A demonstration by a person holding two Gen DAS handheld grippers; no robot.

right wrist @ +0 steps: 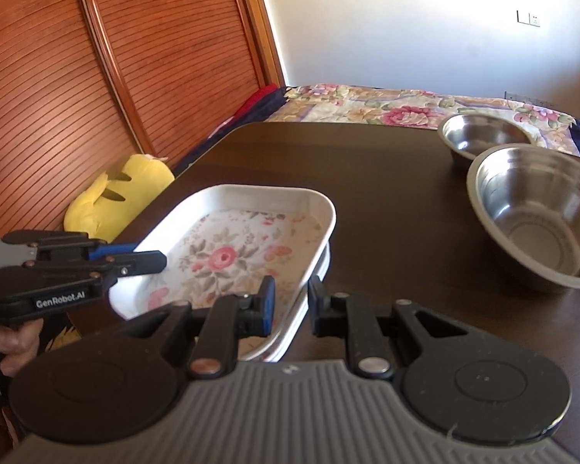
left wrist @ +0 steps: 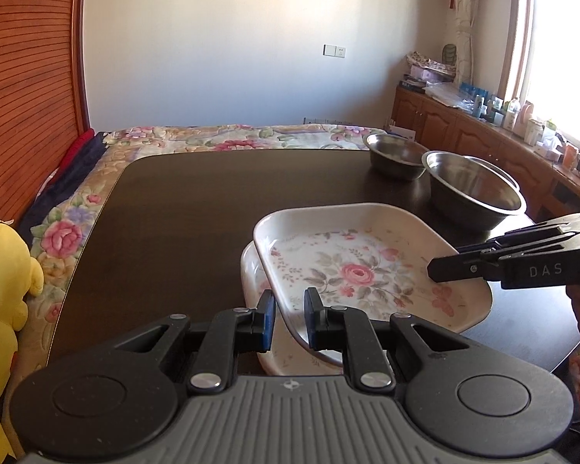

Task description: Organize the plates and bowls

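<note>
Plates first: a white rectangular plate with a pink rose print [left wrist: 367, 270] sits skewed on top of a second white plate of the same kind [left wrist: 251, 270], so the two outlines do not line up. Both lie on the near right part of the dark brown bench [left wrist: 193, 212]. In my left view the upper plate's long axis runs from near left to far right, one corner pointing at me and its near edge raised above the plate below.

My left gripper [left wrist: 290, 319] has that near rim between its jaws, which are drawn in narrow and pinch the rim. My right gripper [right wrist: 290, 309] takes the opposite side of the same plate, jaws equally narrow and closed on its edge; in the left view it reaches in from the right.

Behind the plates, on the far right of the bench, a large stainless steel bowl [left wrist: 475, 189] stands upright, with a smaller stainless steel bowl [left wrist: 396, 154] just beyond it, both apart from the plates.
</note>
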